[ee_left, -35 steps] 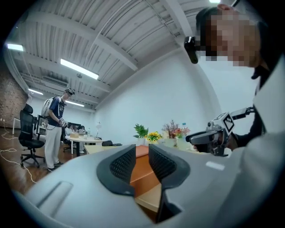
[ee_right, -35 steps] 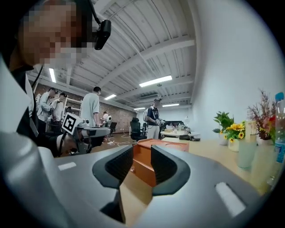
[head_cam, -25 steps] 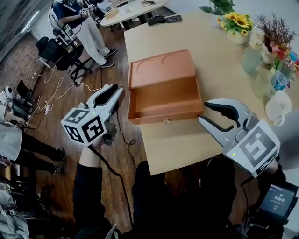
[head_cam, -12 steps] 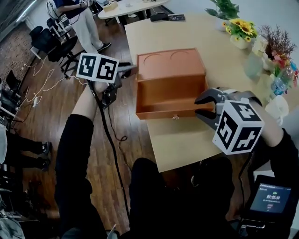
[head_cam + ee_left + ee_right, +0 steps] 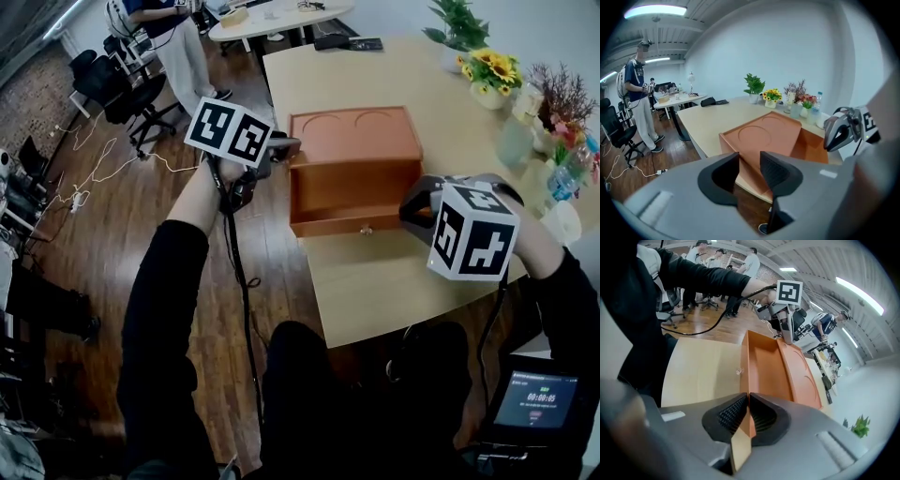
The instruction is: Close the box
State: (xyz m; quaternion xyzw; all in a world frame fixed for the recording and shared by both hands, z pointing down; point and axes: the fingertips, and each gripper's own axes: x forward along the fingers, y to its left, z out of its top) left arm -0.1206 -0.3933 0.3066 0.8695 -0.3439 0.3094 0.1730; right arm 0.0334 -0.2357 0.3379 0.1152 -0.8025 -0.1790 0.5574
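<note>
An orange box [image 5: 354, 183] stands open on the wooden table [image 5: 394, 281], its lid [image 5: 352, 136] tilted back. My left gripper [image 5: 289, 145] points at the lid's near left corner. Its jaws have just opened to a narrow gap [image 5: 749, 158], and the lid [image 5: 761, 136] lies just beyond them, not pinched. My right gripper [image 5: 412, 208] is at the box's right front corner. Its jaws have just been closing and are now shut [image 5: 748, 401] on the end of the thin front wall [image 5: 743, 366], which carries a small clasp.
Flowers [image 5: 495, 70], a glass [image 5: 514, 141], a bottle [image 5: 562, 173] and a white cup [image 5: 562, 220] crowd the table's right side. The box sits by the table's left edge, over wooden floor. A person [image 5: 173, 37] stands near office chairs at the far left.
Both grippers have closed in on the box. The left one rose to the lid's left corner. The right one dropped to the right front corner, rolled over, and its wide jaws shut.
</note>
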